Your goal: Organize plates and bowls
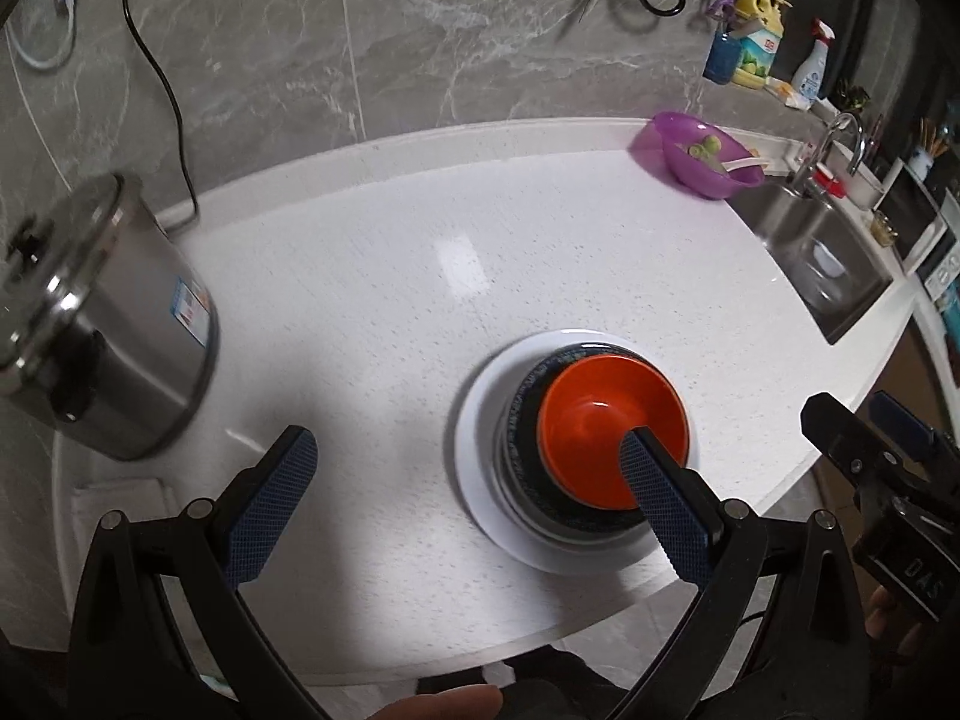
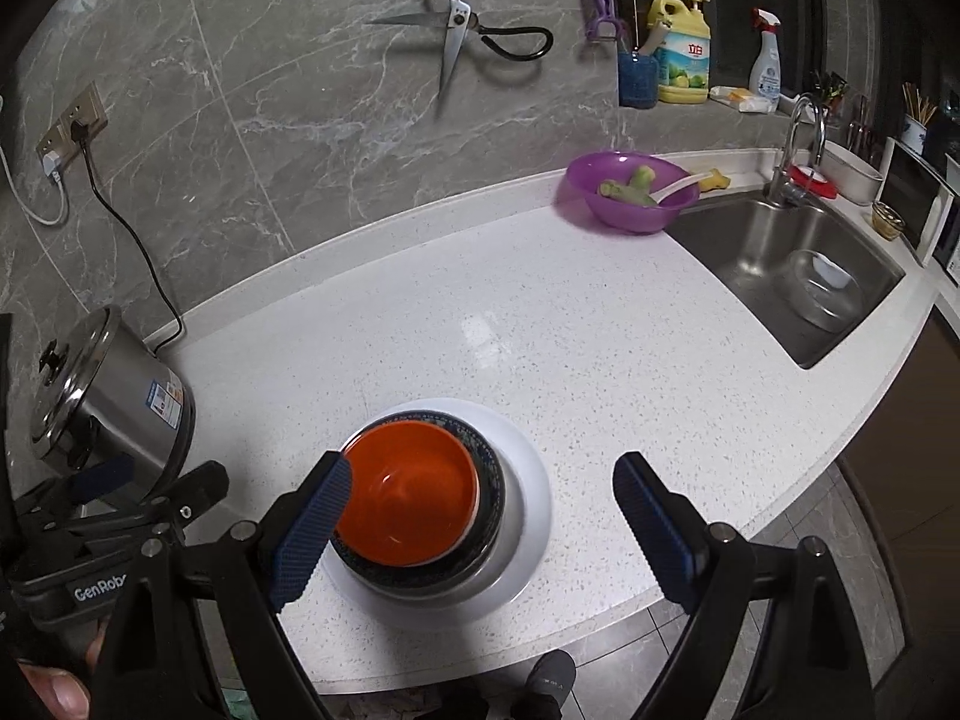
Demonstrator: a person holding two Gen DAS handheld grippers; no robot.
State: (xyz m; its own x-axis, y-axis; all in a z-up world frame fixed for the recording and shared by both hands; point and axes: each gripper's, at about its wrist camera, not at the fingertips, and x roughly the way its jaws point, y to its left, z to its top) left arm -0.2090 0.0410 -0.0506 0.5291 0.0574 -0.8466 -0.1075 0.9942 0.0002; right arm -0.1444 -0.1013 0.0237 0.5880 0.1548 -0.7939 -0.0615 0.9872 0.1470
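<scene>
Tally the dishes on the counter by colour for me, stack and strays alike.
White plate, bottom of stack: 1
Dark blue patterned bowl, on the plate: 1
Orange bowl, nested on top: 1
Purple bowl, apart by the sink, holding green scraps: 1
Total: 4

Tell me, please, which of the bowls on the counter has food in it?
The purple bowl beside the sink: it holds green vegetable pieces and a white utensil. The orange bowl and the dark bowl under it, stacked on the white plate, show none.

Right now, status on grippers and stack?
Left gripper open, right gripper open. Orange bowl nested in dark patterned bowl on white plate. Nothing obstructing.
</scene>
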